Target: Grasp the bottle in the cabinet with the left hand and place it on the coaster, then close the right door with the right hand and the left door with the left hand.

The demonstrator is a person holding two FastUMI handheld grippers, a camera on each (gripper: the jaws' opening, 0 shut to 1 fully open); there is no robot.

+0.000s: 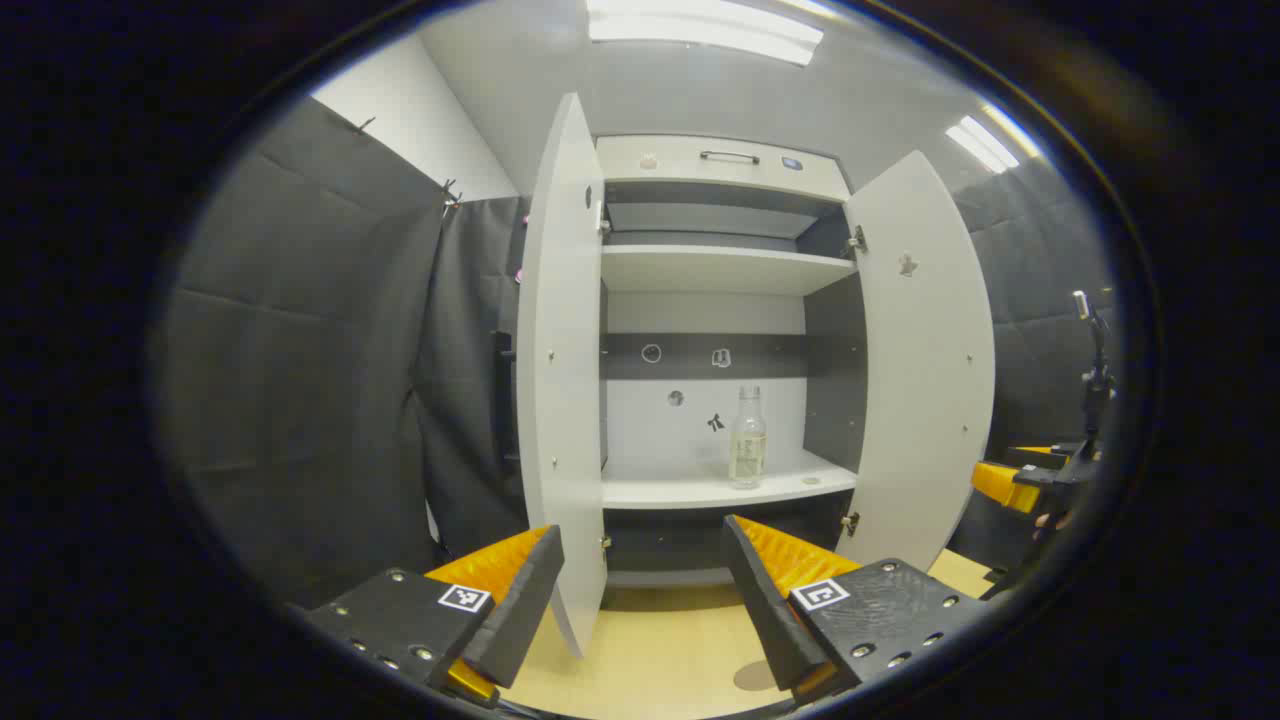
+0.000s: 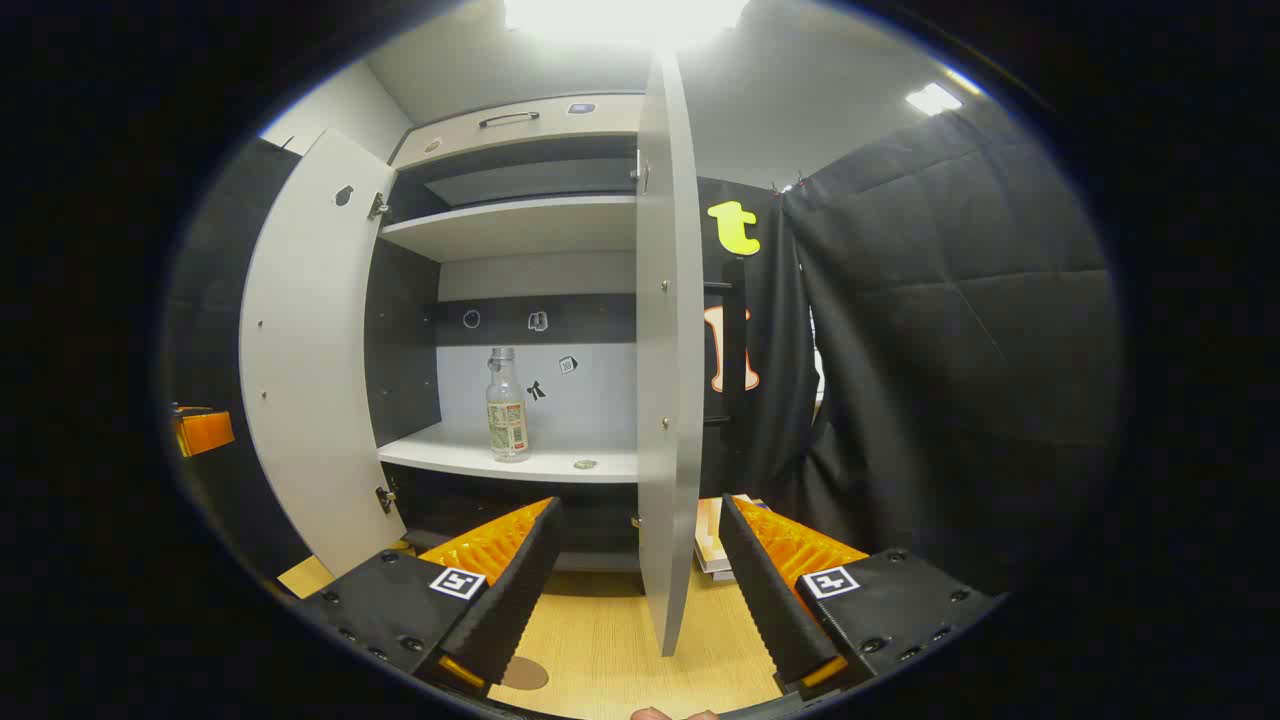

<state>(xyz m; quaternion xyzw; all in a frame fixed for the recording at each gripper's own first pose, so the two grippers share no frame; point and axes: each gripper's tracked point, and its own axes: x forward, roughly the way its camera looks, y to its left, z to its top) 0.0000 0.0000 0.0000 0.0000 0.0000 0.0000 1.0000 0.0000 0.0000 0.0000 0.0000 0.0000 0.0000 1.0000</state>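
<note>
Clear bottle (image 1: 747,438) upright on shelf — coaster (image 1: 754,676) part-hidden; both jaws wide, empty.

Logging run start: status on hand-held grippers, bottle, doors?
Left hand-held gripper open, right hand-held gripper open, both empty. Bottle upright on cabinet shelf. Both doors open; path clear.

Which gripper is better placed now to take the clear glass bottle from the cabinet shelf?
Left. In the left gripper view the clear glass bottle stands nearly straight ahead of the open left gripper, between both open doors. The right gripper faces the right door's edge, with the bottle off to its side.
</note>
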